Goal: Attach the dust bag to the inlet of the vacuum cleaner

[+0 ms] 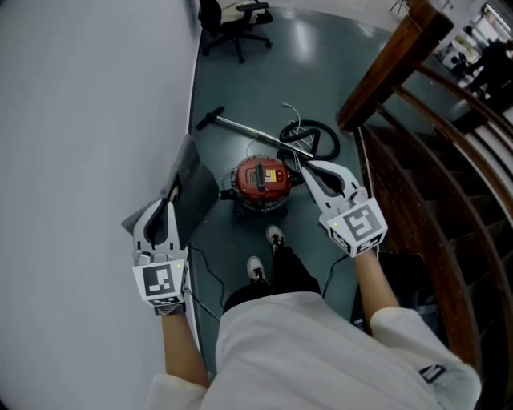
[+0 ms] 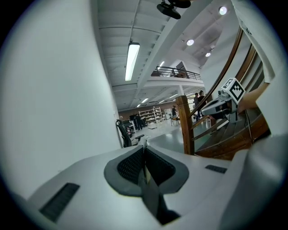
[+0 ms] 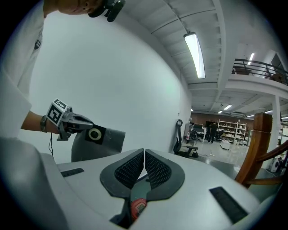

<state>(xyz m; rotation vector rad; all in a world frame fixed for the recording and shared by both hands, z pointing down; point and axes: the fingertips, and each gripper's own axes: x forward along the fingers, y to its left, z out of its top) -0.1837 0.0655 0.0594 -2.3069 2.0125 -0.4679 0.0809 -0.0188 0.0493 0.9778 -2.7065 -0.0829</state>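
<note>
Two grippers frame a person standing over a job not yet begun. The left gripper (image 2: pixel 144 152) has its jaws pinched together on the edge of the grey dust bag (image 3: pixel 112 140), which hangs out to the person's left, close to the white wall (image 1: pixel 80 120). The right gripper (image 3: pixel 144 157) is closed on nothing, with only floor and a glimpse of red showing below its pads

Just past the person's shoes (image 1: pixel 275 237) the red vacuum cleaner (image 1: pixel 260 180) sits on the dark floor (image 1: pixel 232 88), well apart from the bag. A black hose (image 1: pixel 314 134) and a metal wand (image 1: pixel 244 126) lie tangled behind it. Farther off stands an office chair (image 1: pixel 236 22), and a wooden stair rail (image 1: pixel 385 68) runs along the right

Several things could go wrong from here. The bag is gripped by a thin edge only, so it may slip or tear if it swings on the way down. The jaws appear to clamp beside the black collar (image 3: pixel 94 134) with its ring, and a grip that close could crowd the opening as it meets the inlet. The inlet itself cannot be made out, and the vacuum's top looks closed. The right jaws would likely have to open and steady or uncover the body first, or the light machine may slide away. Loose hose and a trailing cable (image 1: pixel 204 276) near the feet could snag a step
</note>
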